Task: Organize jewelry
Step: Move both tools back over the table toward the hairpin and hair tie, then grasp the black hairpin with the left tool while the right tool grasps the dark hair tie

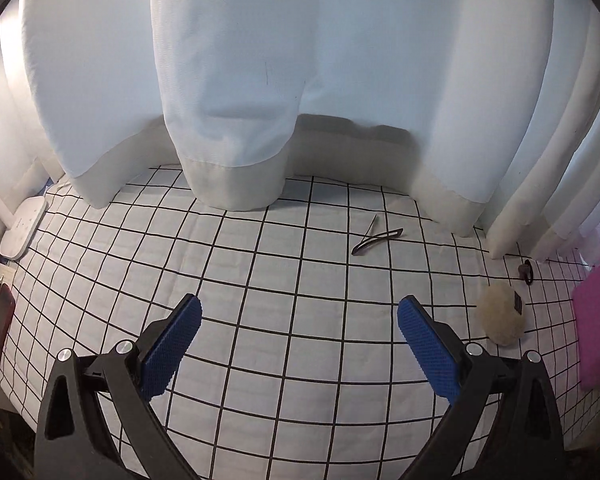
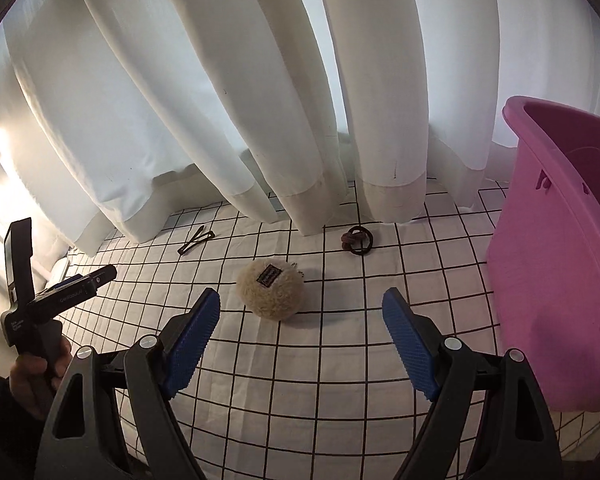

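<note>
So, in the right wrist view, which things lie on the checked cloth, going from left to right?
Hair clips → fluffy beige pouch → dark hair ties → pink basket.

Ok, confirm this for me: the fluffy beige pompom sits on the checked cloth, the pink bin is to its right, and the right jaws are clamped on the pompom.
Wrong on the last part. In the right wrist view the right gripper has its jaws wide open and holds nothing; the pompom lies untouched beyond them on the checked cloth, the pink bin to its right.
</note>
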{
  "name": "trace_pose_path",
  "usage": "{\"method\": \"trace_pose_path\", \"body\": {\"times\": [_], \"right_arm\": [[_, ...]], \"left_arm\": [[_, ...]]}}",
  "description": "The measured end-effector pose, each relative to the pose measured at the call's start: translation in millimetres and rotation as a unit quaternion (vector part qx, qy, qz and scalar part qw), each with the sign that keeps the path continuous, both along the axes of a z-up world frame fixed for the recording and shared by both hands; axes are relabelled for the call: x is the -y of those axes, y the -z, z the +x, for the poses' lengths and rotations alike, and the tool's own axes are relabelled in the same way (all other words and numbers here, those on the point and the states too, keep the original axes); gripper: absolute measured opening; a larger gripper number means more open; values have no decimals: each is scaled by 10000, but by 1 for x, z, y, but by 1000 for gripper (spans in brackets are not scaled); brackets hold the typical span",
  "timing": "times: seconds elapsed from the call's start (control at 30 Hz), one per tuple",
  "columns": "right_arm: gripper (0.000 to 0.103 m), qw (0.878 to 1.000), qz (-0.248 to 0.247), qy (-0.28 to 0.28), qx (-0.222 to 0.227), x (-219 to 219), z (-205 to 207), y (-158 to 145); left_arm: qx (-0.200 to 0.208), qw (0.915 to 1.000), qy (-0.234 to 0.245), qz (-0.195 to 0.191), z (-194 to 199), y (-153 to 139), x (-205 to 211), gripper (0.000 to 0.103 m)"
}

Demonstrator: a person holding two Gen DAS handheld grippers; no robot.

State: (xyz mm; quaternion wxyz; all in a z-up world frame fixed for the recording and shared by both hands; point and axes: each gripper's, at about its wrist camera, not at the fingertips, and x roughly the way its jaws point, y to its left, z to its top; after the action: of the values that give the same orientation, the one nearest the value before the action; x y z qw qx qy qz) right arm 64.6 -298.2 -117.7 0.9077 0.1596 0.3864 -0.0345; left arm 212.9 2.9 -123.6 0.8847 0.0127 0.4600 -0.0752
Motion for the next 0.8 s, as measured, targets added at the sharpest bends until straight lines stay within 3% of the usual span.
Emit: {"method": "trace_pose_path", "body": {"times": [0.23,0.8], "right_arm": [[80,9994,54,334,-56,30,37,33],[79,9966,-321,177,-733,45,117,97]], "left_arm": [[3,9999,152,41,30,27,25,97],[-117,9988,331,351,81,73,70,97]]}}
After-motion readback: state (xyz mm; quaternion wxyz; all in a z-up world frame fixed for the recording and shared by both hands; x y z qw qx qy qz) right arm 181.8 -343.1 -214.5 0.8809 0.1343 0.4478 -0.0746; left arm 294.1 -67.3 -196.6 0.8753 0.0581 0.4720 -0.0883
